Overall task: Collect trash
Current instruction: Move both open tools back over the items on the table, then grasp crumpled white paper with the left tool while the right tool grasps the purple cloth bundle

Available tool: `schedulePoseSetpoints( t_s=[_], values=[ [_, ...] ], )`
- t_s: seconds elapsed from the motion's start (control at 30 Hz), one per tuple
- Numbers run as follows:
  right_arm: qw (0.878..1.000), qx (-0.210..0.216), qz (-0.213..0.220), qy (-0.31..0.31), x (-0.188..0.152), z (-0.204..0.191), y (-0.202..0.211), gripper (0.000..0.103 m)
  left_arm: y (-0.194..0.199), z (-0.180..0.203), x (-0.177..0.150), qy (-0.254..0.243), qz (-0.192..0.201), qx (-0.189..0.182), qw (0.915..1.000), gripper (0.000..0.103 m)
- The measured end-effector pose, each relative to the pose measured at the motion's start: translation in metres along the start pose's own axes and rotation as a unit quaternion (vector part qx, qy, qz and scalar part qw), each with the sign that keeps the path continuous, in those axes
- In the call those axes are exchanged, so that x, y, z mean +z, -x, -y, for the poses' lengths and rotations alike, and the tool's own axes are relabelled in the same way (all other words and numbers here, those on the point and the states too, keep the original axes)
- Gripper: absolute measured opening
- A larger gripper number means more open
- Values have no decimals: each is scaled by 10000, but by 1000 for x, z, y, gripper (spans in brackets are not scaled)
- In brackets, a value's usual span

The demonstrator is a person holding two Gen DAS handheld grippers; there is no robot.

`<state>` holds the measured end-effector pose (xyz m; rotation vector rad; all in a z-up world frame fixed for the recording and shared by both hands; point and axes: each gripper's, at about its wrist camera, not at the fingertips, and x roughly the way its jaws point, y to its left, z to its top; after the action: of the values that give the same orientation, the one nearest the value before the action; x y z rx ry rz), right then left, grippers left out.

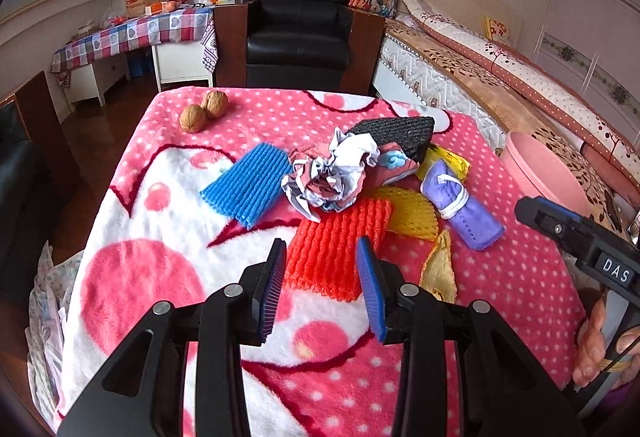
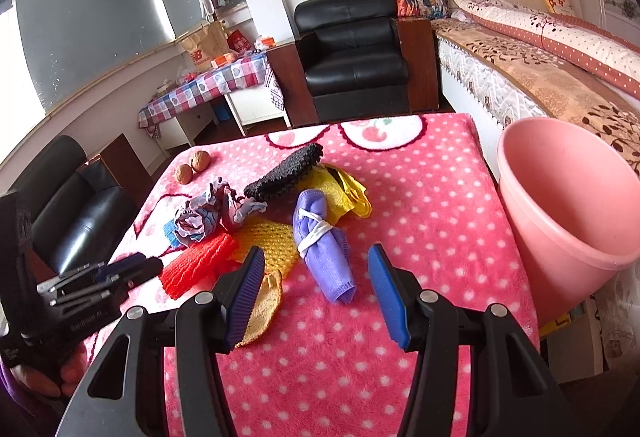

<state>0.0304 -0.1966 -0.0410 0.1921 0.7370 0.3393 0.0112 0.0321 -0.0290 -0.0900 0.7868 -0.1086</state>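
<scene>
Ahead of the grippers, past the table's far edge, a black leather armchair [image 1: 298, 21] stands against a white wall. Left of it sits a side table under a checked cloth [image 1: 132, 33], below grey-blinded windows [image 2: 88, 21]. A bed [image 2: 540, 77] runs along the right. The floor is dark wood [image 1: 92, 129].

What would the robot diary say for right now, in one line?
left claw: open over red net | right claw: open near purple cloth | pink bucket: empty
</scene>
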Motion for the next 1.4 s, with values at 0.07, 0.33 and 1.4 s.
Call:
schedulePoseSetpoints(
  t_s=[0.07, 0.33, 1.4],
  values=[
    [10000, 4, -32, 24, 0, 0, -3, 54, 2, -7, 10, 121, 101, -2, 9999, 37],
    [9999, 4, -81, 81, 13, -1, -17, 54, -23, -4, 29, 282, 55, 18, 9996, 37],
    [9962, 156, -845, -130, -6, 12, -41, 12, 20, -18, 28, 628, 485, -51, 9968, 10]
  ],
)
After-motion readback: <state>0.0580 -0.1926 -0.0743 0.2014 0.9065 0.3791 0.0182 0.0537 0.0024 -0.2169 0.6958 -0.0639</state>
